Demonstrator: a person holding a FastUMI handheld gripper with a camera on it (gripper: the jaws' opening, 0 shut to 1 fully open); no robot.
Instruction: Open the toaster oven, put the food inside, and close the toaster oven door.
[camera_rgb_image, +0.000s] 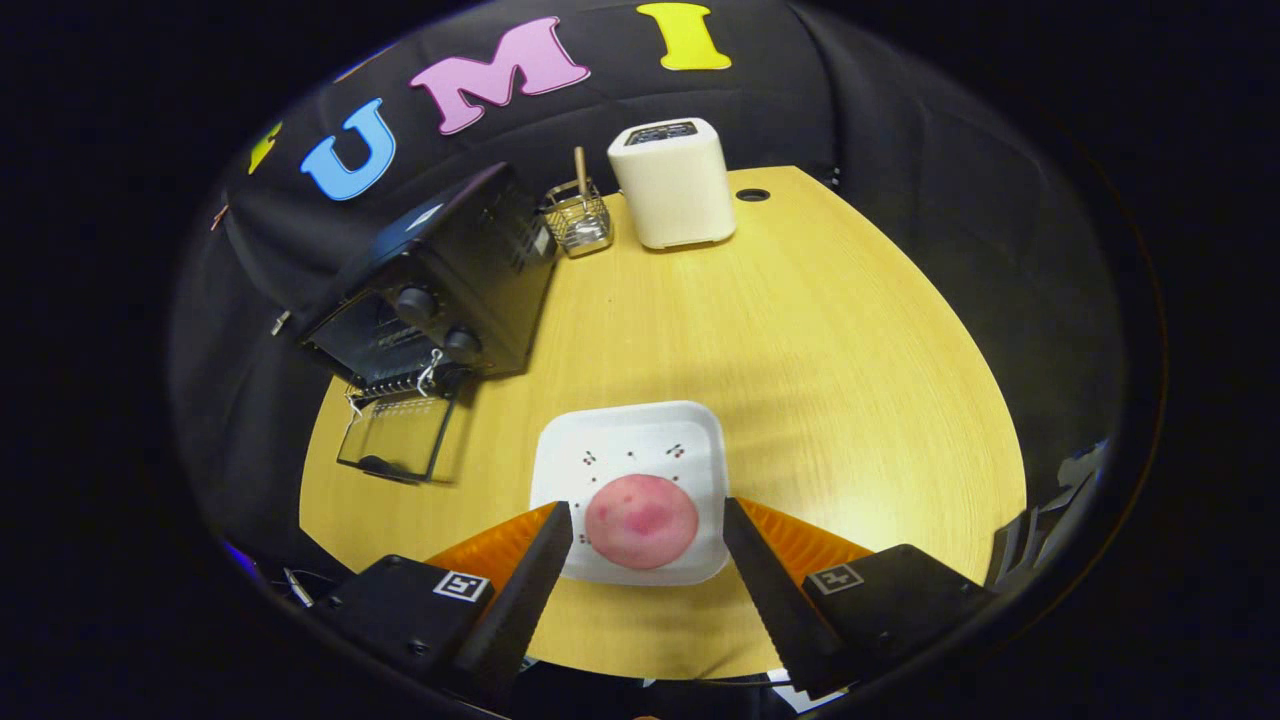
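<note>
Pink round food (641, 521) on white plate (690, 430), between wide-apart tongs (645, 525). Oven (430, 290) door (395, 440) already down. Step: grab food. Next: squeeze gently, lift.

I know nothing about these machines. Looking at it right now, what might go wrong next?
1. The gripper is open, its fingers either side of the round pink food on the white plate. An off-centre squeeze might push the food aside or shift the plate.
2. The toaster oven sits beyond the plate with its glass door already folded down onto the table; the carried food or the fingers might bump that door on the way in.
</note>
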